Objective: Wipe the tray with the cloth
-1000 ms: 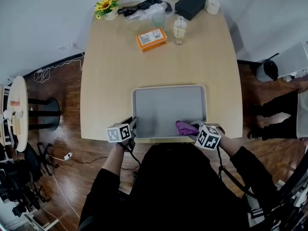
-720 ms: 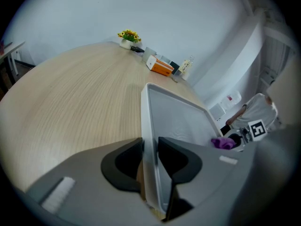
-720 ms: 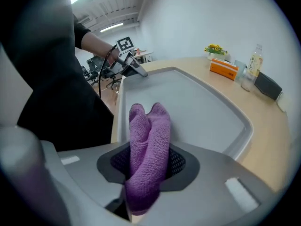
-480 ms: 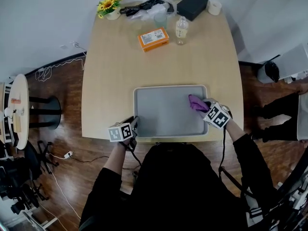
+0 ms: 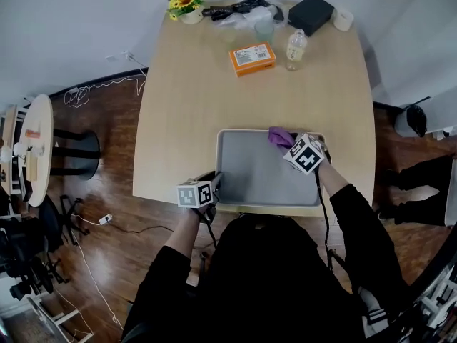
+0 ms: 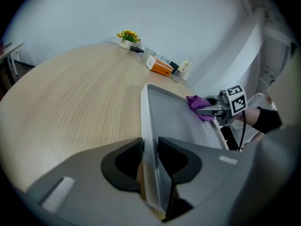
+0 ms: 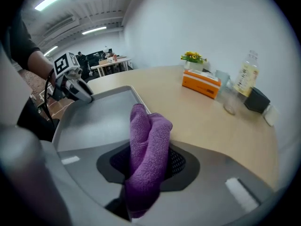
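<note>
Both grippers angled steeply down. The left gripper (image 5: 216,182) was clamped on the near-left rim of the grey tray (image 5: 251,174). The right gripper (image 5: 288,142) pinched the purple cloth (image 5: 279,135) at the tray's far-right corner, having carried it there from the near-right edge.

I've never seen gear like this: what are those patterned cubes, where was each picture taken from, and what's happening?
No robot here: a person works two hand-held grippers, each with two jaws; the cubes are part of them. One picture comes from a camera on the person's head, looking down; the other two from cameras riding on each gripper. The left gripper is clamped on the rim of a grey tray on a wooden table. The right gripper pinches a purple cloth by the tray's far edge. Farther off stand an orange box, a bottle and flowers.
</note>
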`<state>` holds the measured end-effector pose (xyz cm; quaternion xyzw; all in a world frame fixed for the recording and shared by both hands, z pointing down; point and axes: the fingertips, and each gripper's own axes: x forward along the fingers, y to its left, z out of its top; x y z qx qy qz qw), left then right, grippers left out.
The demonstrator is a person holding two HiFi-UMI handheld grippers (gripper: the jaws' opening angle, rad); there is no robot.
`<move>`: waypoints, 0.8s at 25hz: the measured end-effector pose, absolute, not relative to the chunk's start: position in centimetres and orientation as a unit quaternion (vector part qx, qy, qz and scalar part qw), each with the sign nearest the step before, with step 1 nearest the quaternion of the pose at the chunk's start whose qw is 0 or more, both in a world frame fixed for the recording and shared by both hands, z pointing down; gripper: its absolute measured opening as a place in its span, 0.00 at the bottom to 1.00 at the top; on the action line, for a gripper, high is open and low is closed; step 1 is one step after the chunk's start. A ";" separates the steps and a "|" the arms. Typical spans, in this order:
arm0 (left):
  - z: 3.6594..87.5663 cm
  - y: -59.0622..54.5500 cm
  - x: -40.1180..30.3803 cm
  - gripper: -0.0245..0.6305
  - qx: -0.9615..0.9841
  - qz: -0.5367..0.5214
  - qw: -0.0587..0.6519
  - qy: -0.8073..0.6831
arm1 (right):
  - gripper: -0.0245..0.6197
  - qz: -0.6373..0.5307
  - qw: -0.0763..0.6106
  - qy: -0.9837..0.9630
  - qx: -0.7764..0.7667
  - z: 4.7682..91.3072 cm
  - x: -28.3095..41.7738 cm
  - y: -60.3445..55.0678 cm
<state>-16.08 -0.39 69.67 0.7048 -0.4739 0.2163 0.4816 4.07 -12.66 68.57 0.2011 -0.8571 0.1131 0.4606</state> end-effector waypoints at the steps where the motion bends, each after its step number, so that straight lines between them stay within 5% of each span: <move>1: 69.7 -0.4 -16.1 0.17 0.705 0.216 0.482 -0.473 | 0.23 0.107 0.459 -0.861 0.190 68.5 1.3 -12.8; 9: 69.7 -0.6 -16.8 0.17 0.691 0.214 0.498 -0.478 | 0.24 0.102 0.460 -0.870 0.144 68.1 -12.4 -7.1; 20: 69.9 -0.5 -17.0 0.16 0.707 0.199 0.493 -0.466 | 0.24 0.146 0.451 -0.867 0.152 68.8 -4.5 5.5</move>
